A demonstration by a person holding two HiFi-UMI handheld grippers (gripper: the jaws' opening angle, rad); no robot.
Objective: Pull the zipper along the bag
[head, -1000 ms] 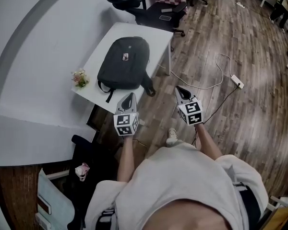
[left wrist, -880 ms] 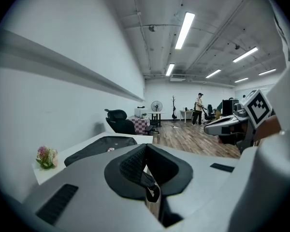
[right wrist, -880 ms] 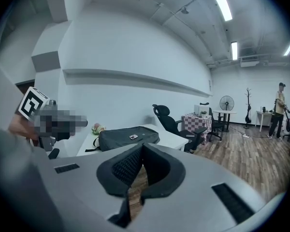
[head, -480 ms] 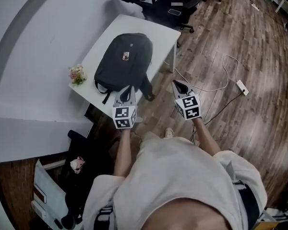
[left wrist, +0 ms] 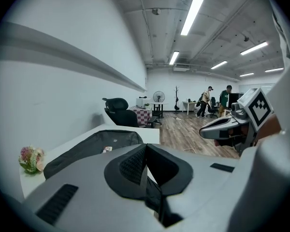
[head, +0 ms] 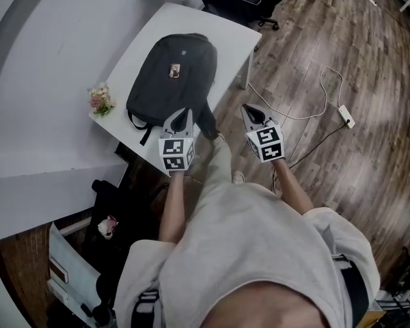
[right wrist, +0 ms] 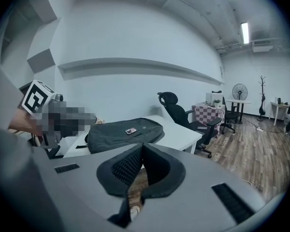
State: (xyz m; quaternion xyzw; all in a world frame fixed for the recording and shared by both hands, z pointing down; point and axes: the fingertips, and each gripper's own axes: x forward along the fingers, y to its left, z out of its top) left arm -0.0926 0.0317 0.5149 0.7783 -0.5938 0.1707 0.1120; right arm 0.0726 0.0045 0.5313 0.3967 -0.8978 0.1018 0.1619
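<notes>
The dark bag [head: 172, 80] lies flat on the white table [head: 236, 39], just beyond the left gripper [head: 184, 113], whose jaws are together and empty. The right gripper [head: 247, 108], also closed on nothing, hangs right of it over the floor. Both have come nearer the bag than a second ago. Flowers [head: 100, 100] sit left of the bag, and a strap [head: 208, 123] dangles between the grippers.

Head view: overhead, facing steeply down; table [head: 232, 36] at 11 o'clock, well off. Left gripper view: low, near the table edge, facing along the backpack [left wrist: 94, 144] at 8 o'clock. Right gripper view: farther back, facing the table's side. All three share backpack and table.
</notes>
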